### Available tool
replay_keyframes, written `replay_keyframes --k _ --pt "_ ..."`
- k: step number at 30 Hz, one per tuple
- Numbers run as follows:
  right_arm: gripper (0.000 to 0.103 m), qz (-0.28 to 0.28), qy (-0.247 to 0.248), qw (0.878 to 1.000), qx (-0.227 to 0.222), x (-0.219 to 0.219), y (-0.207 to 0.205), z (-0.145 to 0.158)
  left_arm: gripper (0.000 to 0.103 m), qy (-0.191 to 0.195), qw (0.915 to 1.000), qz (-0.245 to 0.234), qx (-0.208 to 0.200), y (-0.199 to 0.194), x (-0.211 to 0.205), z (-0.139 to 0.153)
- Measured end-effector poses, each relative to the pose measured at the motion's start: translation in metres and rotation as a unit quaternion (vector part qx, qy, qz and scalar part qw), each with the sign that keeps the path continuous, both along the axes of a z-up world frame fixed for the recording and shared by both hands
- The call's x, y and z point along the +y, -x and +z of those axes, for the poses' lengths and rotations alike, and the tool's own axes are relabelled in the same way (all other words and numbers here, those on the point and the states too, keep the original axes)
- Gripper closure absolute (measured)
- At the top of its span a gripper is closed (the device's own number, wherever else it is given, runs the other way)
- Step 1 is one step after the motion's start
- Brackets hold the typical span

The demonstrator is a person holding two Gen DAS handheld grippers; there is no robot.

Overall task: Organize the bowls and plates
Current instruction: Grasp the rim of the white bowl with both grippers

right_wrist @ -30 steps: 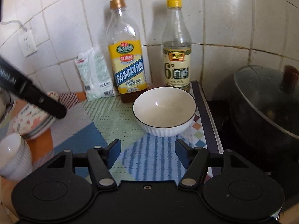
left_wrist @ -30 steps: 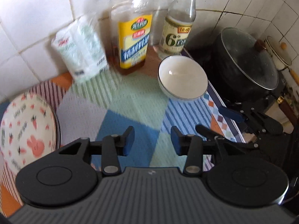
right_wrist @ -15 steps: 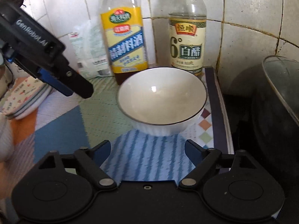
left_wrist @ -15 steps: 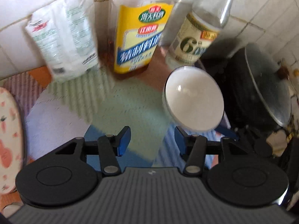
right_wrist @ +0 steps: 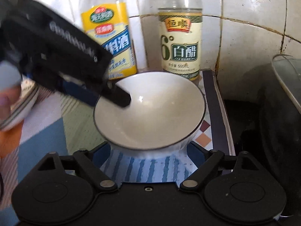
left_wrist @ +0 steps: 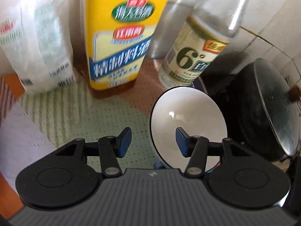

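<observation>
Biggest thing in view is the dark pot (left_wrist: 250,113) with its glass lid (left_wrist: 274,105), sitting off to the right on the stove side. It's not part of the tidying as far as I can tell.

Next, the patterned mat (right_wrist: 43,131) covers the counter, with the yellow-label bottle (left_wrist: 120,43), the vinegar bottle (right_wrist: 180,39) and a white packet (left_wrist: 37,49) lined up along the tiled wall at the back.

The white bowl (right_wrist: 150,113) is the thing being worked on. It sits on the mat right in front of the vinegar bottle, at the right edge near the stove.

The left gripper (left_wrist: 153,139) has its fingers spread apart, straddling the bowl's left rim: 1 finger reaches inside the bowl, the other sits outside it. Nothing is clamped yet. The right gripper (right_wrist: 148,150) is also spread wide, with the bowl's base roughly between its fingers, gripping nothing.

Progress-wise I'd say this bowl is at the very start: no grasp, not lifted. On the far left of the right view there's a blurry stack of dishes (right_wrist: 20,103), probably where it belongs. What's left is pinching the rim, carrying it over and setting it down.
</observation>
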State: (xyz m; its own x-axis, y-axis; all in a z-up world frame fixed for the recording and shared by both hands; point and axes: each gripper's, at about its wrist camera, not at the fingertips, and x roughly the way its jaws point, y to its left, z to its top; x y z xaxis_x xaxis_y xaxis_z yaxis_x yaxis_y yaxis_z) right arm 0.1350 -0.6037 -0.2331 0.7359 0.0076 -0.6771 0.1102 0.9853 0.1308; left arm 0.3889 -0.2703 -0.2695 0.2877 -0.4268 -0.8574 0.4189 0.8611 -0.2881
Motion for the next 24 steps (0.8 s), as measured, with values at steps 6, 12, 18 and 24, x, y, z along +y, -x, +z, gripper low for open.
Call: replay_keyframes --k 6,12,18,24 --pt "0.01 0.027 0.026 0.999 -0.003 -0.001 -0.012 -0.005 0.082 0.004 0.9993 0.027 0.027 -0.017 0.004 -0.018" --pt "0.01 0.035 0.042 0.998 -0.001 0.006 -0.018 -0.005 0.094 -0.024 0.9996 0.008 0.014 -0.015 -0.009 -0.015" --pt "0.011 0.031 0.026 0.999 -0.004 0.016 -0.009 -0.004 0.094 -0.069 0.9975 -0.016 -0.003 -0.002 -0.016 -0.012" --pt "0.011 0.017 0.004 1.0 -0.012 0.03 0.009 0.002 0.094 -0.095 0.9943 -0.045 -0.017 0.024 -0.009 0.005"
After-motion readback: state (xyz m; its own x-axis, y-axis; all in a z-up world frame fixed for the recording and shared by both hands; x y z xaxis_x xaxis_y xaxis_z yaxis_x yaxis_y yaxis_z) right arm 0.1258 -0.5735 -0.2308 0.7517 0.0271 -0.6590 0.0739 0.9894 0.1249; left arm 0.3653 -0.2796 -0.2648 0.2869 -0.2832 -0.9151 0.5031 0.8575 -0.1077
